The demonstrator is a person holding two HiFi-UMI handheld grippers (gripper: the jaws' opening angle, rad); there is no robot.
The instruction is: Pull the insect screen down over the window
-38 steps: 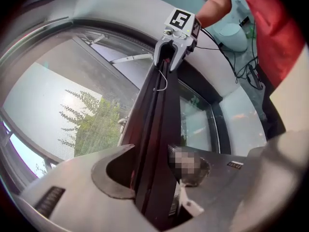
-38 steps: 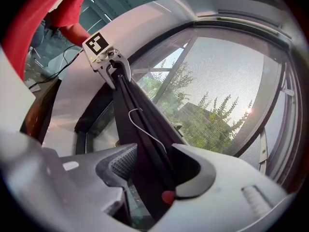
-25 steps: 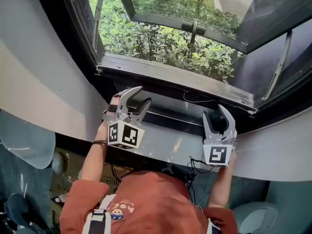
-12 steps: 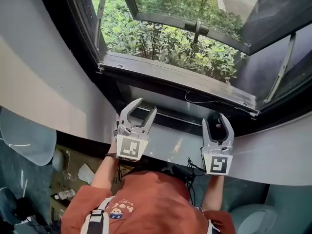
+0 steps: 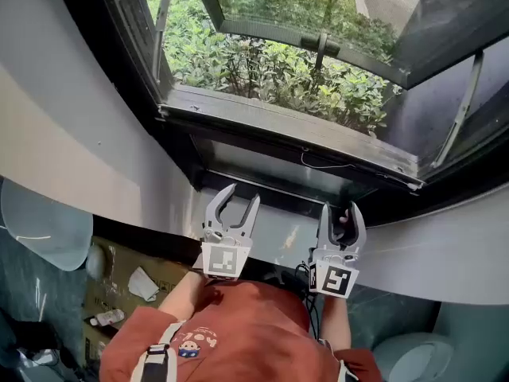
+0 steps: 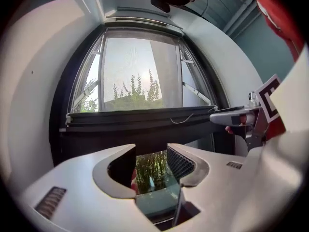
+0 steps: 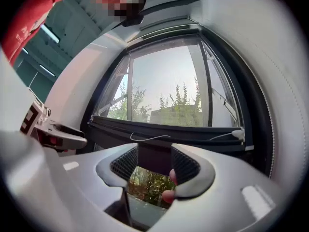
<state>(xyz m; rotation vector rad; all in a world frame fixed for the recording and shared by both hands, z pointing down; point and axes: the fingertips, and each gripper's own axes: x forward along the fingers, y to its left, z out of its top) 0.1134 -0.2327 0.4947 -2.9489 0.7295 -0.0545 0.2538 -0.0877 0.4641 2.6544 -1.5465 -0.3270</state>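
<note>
white window recess (image 6: 38, 105), hazy grey insect screen (image 6: 140, 66) (dark bottom rail (image 6: 140, 117))

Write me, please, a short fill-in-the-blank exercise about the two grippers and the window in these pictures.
The grey plastic left gripper and the grey plastic right gripper both have their jaws ____. Neither holds ____ between them. A thin white ____ lies along the dark horizontal window bar. The leafy bushes outside are ____.
Missing words: apart; anything; cord; green.
</note>
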